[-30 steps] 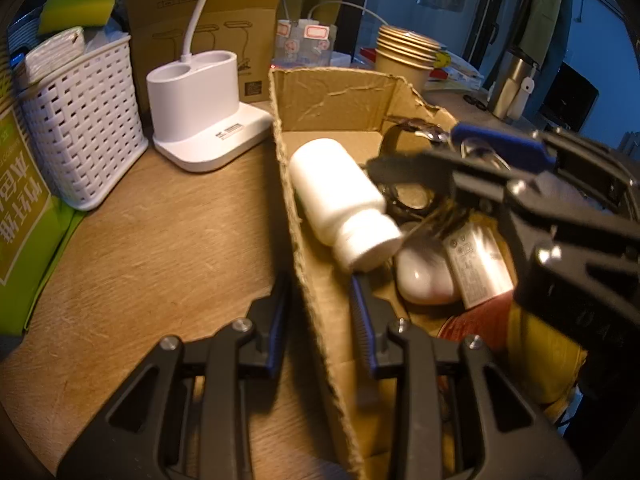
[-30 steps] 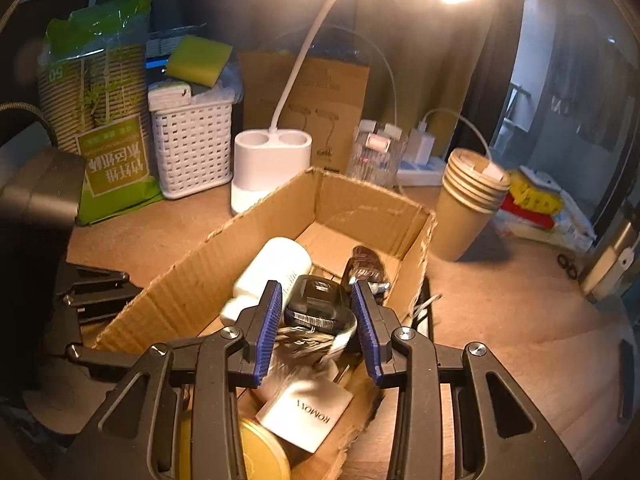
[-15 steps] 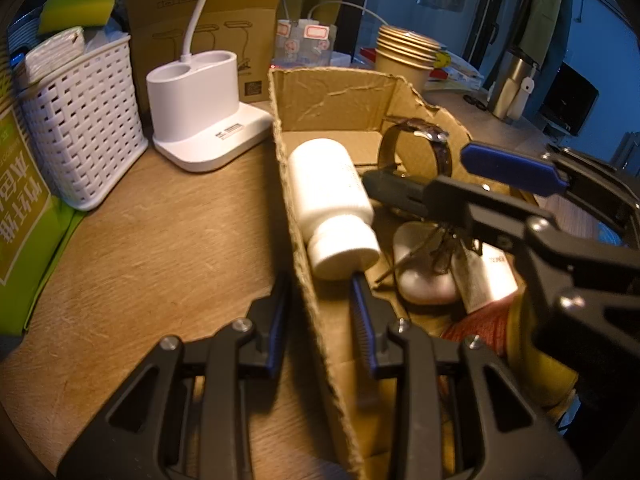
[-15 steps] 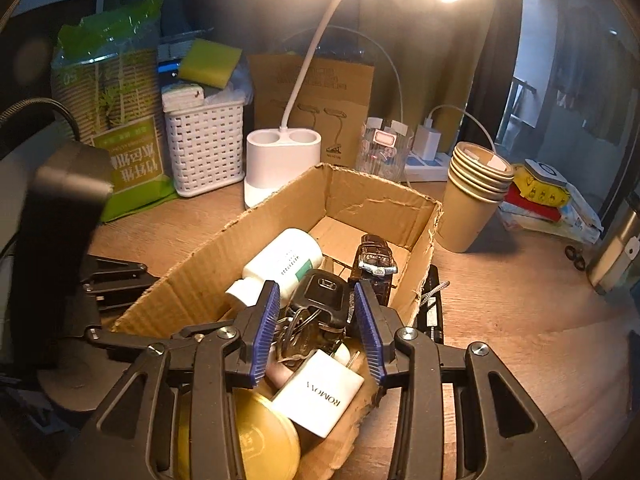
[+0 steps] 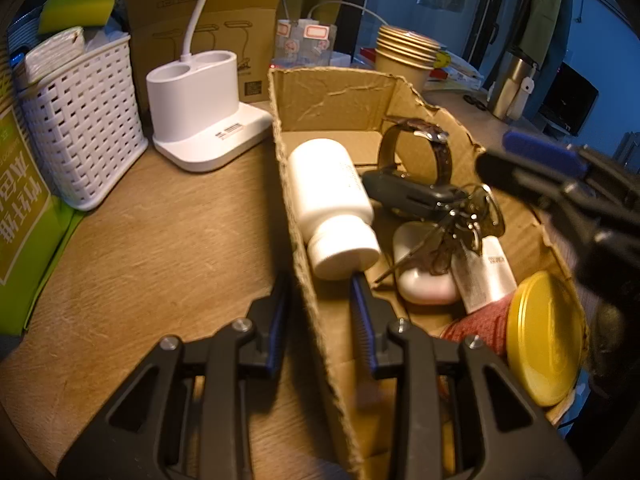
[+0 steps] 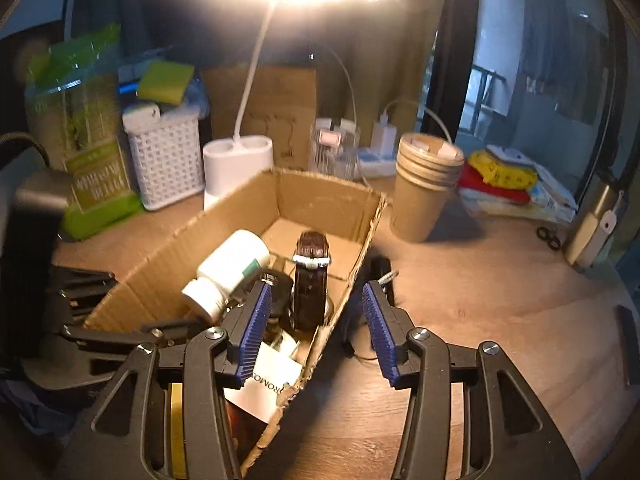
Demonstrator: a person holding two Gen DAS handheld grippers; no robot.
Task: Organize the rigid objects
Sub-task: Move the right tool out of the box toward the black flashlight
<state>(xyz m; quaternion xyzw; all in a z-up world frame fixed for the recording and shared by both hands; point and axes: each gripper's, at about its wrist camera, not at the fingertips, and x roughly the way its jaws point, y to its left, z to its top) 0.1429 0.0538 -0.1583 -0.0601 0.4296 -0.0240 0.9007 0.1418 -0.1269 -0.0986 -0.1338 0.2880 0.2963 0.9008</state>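
An open cardboard box (image 5: 332, 100) lies on the wooden desk. In it are a white bottle (image 5: 332, 200), a brown-strapped watch (image 5: 416, 148), a white earbud case (image 5: 420, 280), a gold-lidded tin (image 5: 548, 332) and a black car key (image 5: 412, 196) with its key ring (image 5: 468, 224). The key rests loose against the bottle. My left gripper (image 5: 320, 312) is shut on the box's left wall. My right gripper (image 6: 316, 328) straddles the box's right wall (image 6: 360, 264), jaws opening, pads touching nothing. From the left wrist it shows as the right gripper (image 5: 516, 160) above the box.
A white lattice basket (image 5: 80, 120) and a white lamp base (image 5: 200, 120) stand left of the box, with a green pack (image 5: 24, 208) further left. Stacked paper cups (image 6: 424, 188) and a steel flask (image 6: 596, 220) are on the right. A black item (image 6: 384, 272) lies against the box's right side.
The right gripper has opened and let go of the car key, which now lies in the box. It has drawn back toward the box's right wall. The left gripper has not moved.
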